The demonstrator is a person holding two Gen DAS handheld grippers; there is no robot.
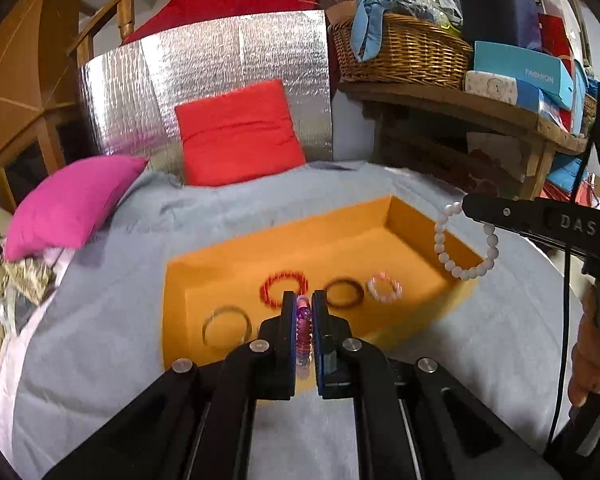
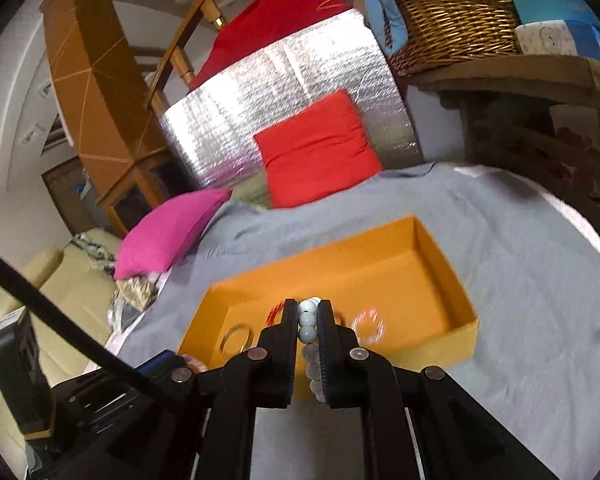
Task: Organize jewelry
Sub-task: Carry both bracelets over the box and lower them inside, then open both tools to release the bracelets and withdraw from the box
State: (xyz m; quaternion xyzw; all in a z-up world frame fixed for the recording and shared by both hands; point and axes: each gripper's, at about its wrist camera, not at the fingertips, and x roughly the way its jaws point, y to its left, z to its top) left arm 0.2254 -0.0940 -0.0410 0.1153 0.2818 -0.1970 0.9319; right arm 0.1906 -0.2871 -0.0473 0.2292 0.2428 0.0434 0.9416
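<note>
While each gripper is clamped on a bracelet, left gripper (image 1: pixel 301 308) on the purple bracelet (image 1: pixel 303 332), right gripper (image 2: pixel 308 312) on the white bead bracelet (image 2: pixel 307 322), both hang above the orange box (image 1: pixel 236 252) at lower centre; next they need lowering and releasing inside.

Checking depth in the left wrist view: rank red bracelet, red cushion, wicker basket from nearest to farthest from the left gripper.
From the left gripper:
1. Red bracelet, in the orange box just beyond the fingertips.
2. Red cushion, propped past the box, against the silver panel.
3. Wicker basket, on the shelf, upper right.
</note>
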